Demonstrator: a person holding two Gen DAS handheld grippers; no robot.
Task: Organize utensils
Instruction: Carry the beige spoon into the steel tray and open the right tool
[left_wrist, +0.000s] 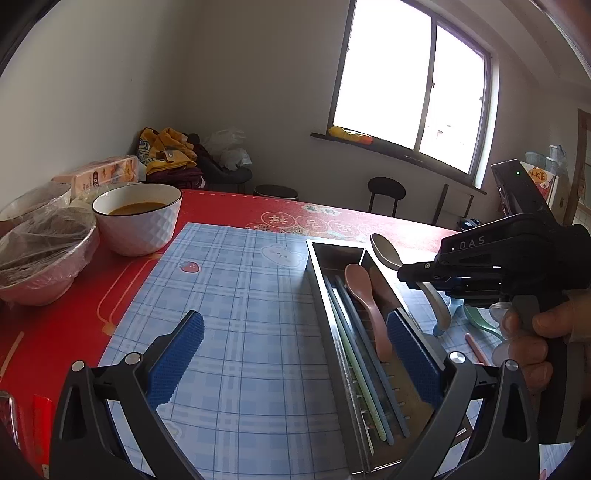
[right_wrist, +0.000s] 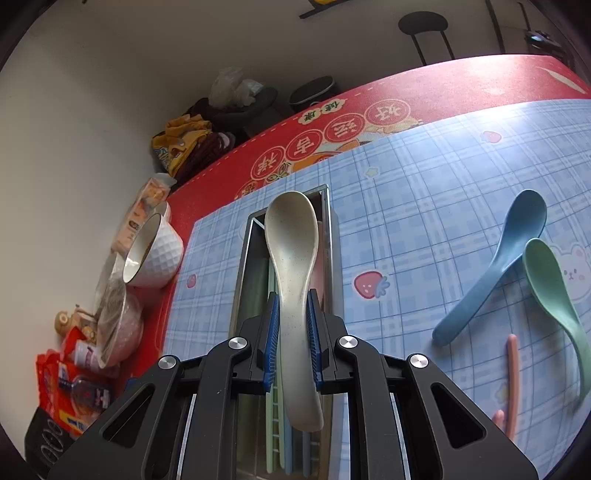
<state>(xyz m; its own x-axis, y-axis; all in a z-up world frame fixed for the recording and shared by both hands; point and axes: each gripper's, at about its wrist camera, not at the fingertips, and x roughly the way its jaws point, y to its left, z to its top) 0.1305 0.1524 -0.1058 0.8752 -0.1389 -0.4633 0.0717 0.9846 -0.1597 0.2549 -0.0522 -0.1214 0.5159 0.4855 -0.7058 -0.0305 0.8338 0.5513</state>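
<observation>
A steel utensil tray (left_wrist: 317, 273) lies on the blue plaid mat and holds a pink spoon (left_wrist: 365, 295) and several chopsticks (left_wrist: 369, 369). My right gripper (right_wrist: 292, 332) is shut on a cream spoon (right_wrist: 291, 236) and holds it above the tray (right_wrist: 334, 251); the same spoon (left_wrist: 384, 251) shows in the left wrist view, held by the right gripper (left_wrist: 404, 275). My left gripper (left_wrist: 295, 354) is open and empty, low over the mat beside the tray. A blue spoon (right_wrist: 495, 269), a green spoon (right_wrist: 550, 288) and pink chopsticks (right_wrist: 511, 376) lie on the mat to the right.
A white bowl of soup (left_wrist: 138, 218) and plastic-wrapped bowls (left_wrist: 40, 258) stand on the red tablecloth (left_wrist: 59, 325) at the left. Boxes and packets sit behind them. Stools (left_wrist: 386, 192) stand beyond the table's far edge.
</observation>
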